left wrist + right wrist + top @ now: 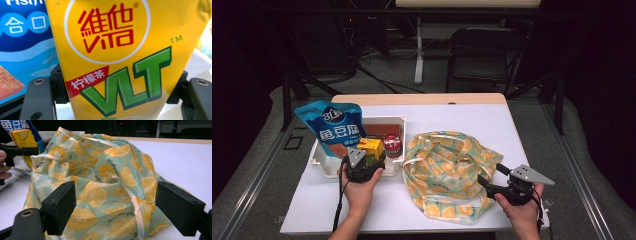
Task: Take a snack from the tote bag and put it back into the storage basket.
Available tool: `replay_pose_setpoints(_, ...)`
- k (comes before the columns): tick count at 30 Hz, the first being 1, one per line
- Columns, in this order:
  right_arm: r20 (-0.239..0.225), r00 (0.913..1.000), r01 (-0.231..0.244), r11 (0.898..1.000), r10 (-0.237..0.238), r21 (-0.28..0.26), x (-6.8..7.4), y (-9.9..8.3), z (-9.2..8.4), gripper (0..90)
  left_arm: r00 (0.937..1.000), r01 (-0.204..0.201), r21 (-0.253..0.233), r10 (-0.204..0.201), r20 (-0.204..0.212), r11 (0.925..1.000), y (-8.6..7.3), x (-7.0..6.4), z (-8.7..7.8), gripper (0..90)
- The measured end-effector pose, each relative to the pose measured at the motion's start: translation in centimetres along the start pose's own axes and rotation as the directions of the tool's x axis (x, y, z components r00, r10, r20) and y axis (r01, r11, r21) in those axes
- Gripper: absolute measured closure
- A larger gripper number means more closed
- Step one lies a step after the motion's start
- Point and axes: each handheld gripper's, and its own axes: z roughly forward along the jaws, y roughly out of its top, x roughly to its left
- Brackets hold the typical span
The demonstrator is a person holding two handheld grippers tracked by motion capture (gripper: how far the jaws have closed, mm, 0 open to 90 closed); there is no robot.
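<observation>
Between the left gripper's (371, 159) pads sits a yellow carton (370, 148) of lemon tea, clamped on both narrow sides; the left gripper view shows its printed front (117, 57) upright and close, a black pad pressed against each edge. Carton position: over the front part of the white tray (398, 121), near the tray's front wall; whether it rests on the tray floor or hangs just above it cannot be told. Just beside the carton, to its right in the high view, stands a small can (392, 145) with a red label, inside the tray. Behind and left of the carton a blue snack pouch (333, 127) leans upright in the tray's left end, its top rising above the rim; the same pouch fills the left edge of the left gripper view (25, 50). Right of the tray, touching or nearly touching its corner, a lemon-print cloth bag (449, 170) lies slumped on the white table (492, 120), mouth loosely open toward the top, handles limp. The right gripper (492, 181) is at the bag's right edge, low over the table; its jaws stand wide apart with nothing between the pads, the bag (107, 185) lying just ahead of them in the right gripper view. That view also shows the carton (23, 141) far left, beyond the bag.
</observation>
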Motion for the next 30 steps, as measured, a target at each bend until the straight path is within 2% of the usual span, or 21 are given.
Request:
replay_pose_setpoints(4, 0.0, 1.0, 0.003, 1.0, -0.003, 0.01, 0.0, -0.1, 0.2, 17.1, 1.0, -0.006, 0.011, 0.006, -0.006, 0.9999, -0.4, -0.6, 0.2, 28.4)
replay_pose_setpoints(8, 0.0, 1.0, 0.006, 1.0, -0.006, 0.01, 0.0, -0.1, 0.1, 17.2, 0.9993, -0.008, 0.028, 0.009, -0.037, 0.9996, -0.8, -0.7, 0.5, 28.4)
replay_pose_setpoints(12, -0.001, 1.0, 0.006, 1.0, -0.006, 0.013, -0.1, -0.1, 0.2, 17.4, 0.9974, 0.002, 0.023, -0.001, -0.072, 0.9997, -0.9, -0.9, 0.8, 28.1)
replay_pose_setpoints(16, -0.001, 1.0, 0.002, 1.0, -0.002, 0.014, -0.1, -0.2, 0.4, 17.5, 0.9939, 0.0, 0.007, 0.001, -0.11, 1.0, -1.1, -1.2, 1.1, 28.0)
replay_pose_setpoints(21, 0.001, 1.0, 0.007, 1.0, -0.007, 0.018, -0.2, -0.3, 0.4, 17.6, 0.9887, 0.01, 0.029, -0.005, -0.15, 0.9995, -1.2, -1.2, 1.4, 28.0)
replay_pose_setpoints(22, 0.004, 1.0, 0.003, 1.0, -0.003, 0.013, -0.2, -0.3, 0.5, 17.6, 0.9882, 0.012, 0.032, -0.007, -0.153, 0.9994, -1.3, -1.2, 1.4, 28.0)
replay_pose_setpoints(26, 0.008, 1.0, -0.002, 1.0, 0.002, 0.019, -0.4, -0.4, 0.5, 17.9, 0.9907, -0.021, 0.05, 0.028, -0.133, 0.9985, -1.4, -1.5, 1.1, 27.0)
replay_pose_setpoints(30, 0.009, 1.0, -0.001, 1.0, 0.001, 0.02, -0.3, -0.5, 0.6, 18.0, 0.9941, -0.013, 0.057, 0.019, -0.106, 0.9983, -1.5, -1.4, 0.8, 24.6)
